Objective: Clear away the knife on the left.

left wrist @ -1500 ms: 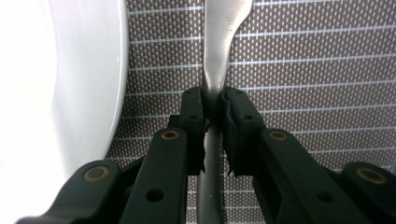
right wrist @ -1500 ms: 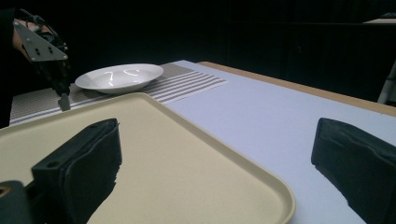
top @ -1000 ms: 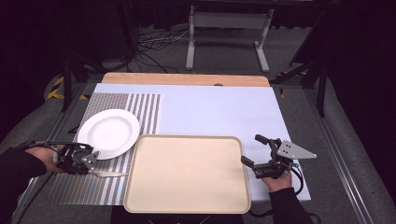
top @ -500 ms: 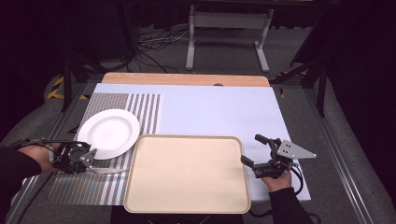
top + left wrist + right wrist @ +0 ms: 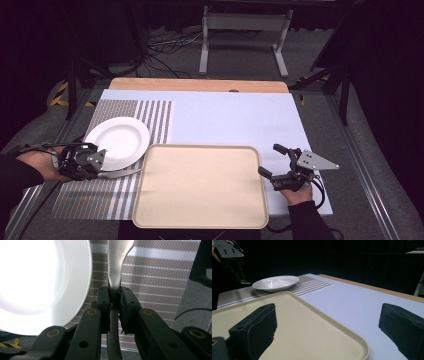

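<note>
At the far left of the high view, the left gripper (image 5: 102,170) sits over a striped placemat (image 5: 87,197), held by a hand (image 5: 37,164) that comes in from the left edge. Its jaws are clamped on the handle of a piece of metal cutlery (image 5: 120,173); in the left gripper view the pads press on both sides of the narrow handle (image 5: 114,277), which runs up and widens toward the top edge. The working end is cut off or too small to read, so it may be a knife or a spoon; I cannot tell which. The cutlery points right, its tip near the left rim of the tray and just below the plate.

The white plate (image 5: 117,142) lies just beside that gripper on the placemat, with its rim close to the tray's upper left corner. In the right gripper view the same plate (image 5: 275,283) shows as a shallow dish on the stripes.

The beige tray (image 5: 200,186) fills the middle front of the table, resting partly on the placemat and partly on a pale blue sheet (image 5: 235,117). A wooden table edge (image 5: 200,84) shows behind the sheet.

At the right, the right gripper (image 5: 274,160) stands just beside the tray's right rim, jaws spread apart with nothing between them; its grey plate sits on top.

No brand, label or writing can be read on any of these things.
</note>
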Tool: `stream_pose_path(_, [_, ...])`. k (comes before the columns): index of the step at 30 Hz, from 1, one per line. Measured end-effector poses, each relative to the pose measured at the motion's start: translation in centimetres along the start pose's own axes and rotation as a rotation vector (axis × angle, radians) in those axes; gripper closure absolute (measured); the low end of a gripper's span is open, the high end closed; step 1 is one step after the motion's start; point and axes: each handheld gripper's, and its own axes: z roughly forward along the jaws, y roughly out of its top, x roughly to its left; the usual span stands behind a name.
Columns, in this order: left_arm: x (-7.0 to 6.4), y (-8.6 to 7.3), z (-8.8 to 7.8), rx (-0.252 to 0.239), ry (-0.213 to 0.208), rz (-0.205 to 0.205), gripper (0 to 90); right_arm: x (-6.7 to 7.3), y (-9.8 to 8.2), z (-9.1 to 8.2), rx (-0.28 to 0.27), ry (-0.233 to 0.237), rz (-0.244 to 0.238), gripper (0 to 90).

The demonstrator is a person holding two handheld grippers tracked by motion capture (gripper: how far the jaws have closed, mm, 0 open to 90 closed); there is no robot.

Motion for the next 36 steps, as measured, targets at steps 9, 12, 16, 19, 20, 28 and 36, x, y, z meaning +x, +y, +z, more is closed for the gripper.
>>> stream_pose_path(9, [-0.3,1.0,-1.2,-0.077,0.057,-0.008,80.1,0.0,0.0,-0.1,-0.004,-0.012,0.0,2.2])
stream_pose_path(12, [-0.3,1.4,-1.6,-0.106,0.037,-0.043,80.1,0.0,0.0,-0.2,-0.002,-0.011,0.002,2.2])
stream_pose_path(16, [-0.4,1.8,-2.2,-0.132,0.008,-0.089,80.0,0.0,0.0,-0.1,-0.002,-0.013,0.0,2.2])
stream_pose_path(19, [-0.8,2.6,-2.7,-0.173,0.04,-0.114,80.0,0.0,0.0,-0.2,-0.003,-0.01,0.003,2.2])
stream_pose_path(20, [-1.1,2.9,-2.9,-0.193,0.067,-0.122,80.1,0.0,0.0,-0.2,-0.004,-0.01,0.002,2.2])
stream_pose_path(28, [-1.1,4.5,-3.1,-0.22,0.052,-0.213,80.1,0.0,0.0,-0.3,-0.005,-0.018,0.0,2.6])
stream_pose_path(36, [-1.7,5.9,-3.2,-0.253,0.057,-0.243,80.1,-0.1,0.1,-0.3,-0.005,-0.021,-0.001,2.6])
